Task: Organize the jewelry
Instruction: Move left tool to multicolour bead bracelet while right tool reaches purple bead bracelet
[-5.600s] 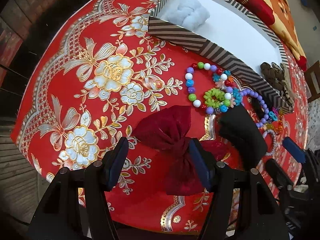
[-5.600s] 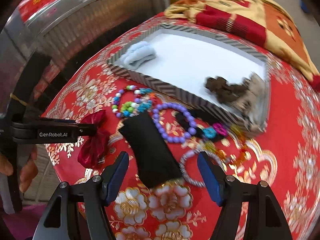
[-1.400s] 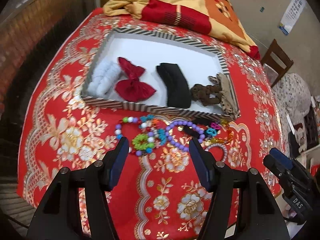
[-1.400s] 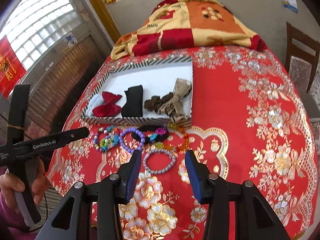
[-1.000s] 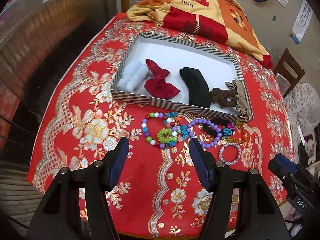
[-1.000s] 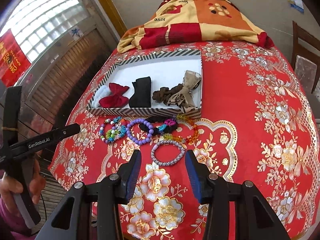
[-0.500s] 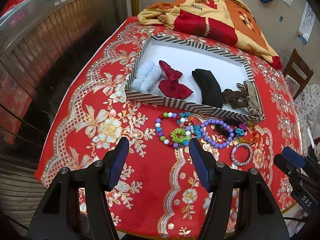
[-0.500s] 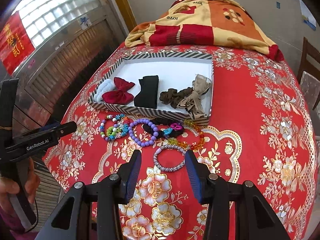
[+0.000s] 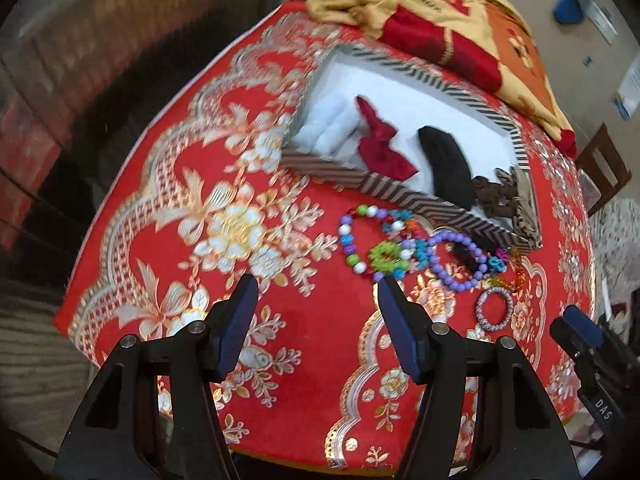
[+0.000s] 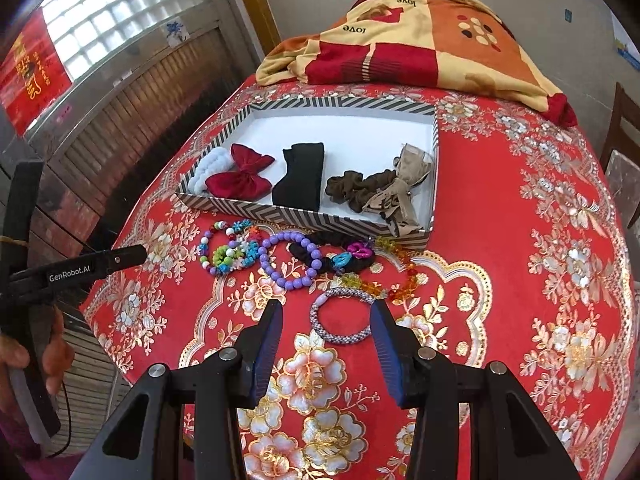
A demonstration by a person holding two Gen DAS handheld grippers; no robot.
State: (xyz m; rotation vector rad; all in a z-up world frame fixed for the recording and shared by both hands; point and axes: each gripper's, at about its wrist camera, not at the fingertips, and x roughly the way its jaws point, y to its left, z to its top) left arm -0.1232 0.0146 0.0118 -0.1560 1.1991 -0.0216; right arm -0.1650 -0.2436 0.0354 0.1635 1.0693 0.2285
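Jewelry: split roughly half done, judging by layout. Box [image 10: 435, 168] on the desk [image 10: 520, 280] already holds 4 soft items in a row: white scrunchie [image 10: 210, 168], red bow [image 10: 240, 178], black band [image 10: 300, 178], brown/beige scrunchies [image 10: 380, 190] at the right end. Back half of the box is bare.

Left outside, all on the cloth just in front of the box's near wall:
- multicolour bead bracelet [image 10: 228, 252] w/ green flower ring, leftmost
- purple bead bracelet [image 10: 288, 260], touching/overlapping its neighbours
- black scrunchie w/ pink + blue charms [image 10: 344, 256], up against the box wall
- amber/orange bead strand [image 10: 396, 276]
- grey beaded bangle [image 10: 340, 316], nearest, apart from the rest except the amber strand at its top edge

Tools:
- right tool [image 10: 326, 324]: jaws apart, nothing gripped, hanging above w/ the bangle framed between the fingers. Looks like next pick imo; not touching it as far as I can tell.
- left tool [image 9: 316, 304]: jaws apart, empty, over bare cloth left of the multicolour bracelet. Left view is motion-blurred.

Remaining est.: 5 bead/scrunchie pieces to move into the box. The tangle of purple + multicolour + black could drag together on lift.
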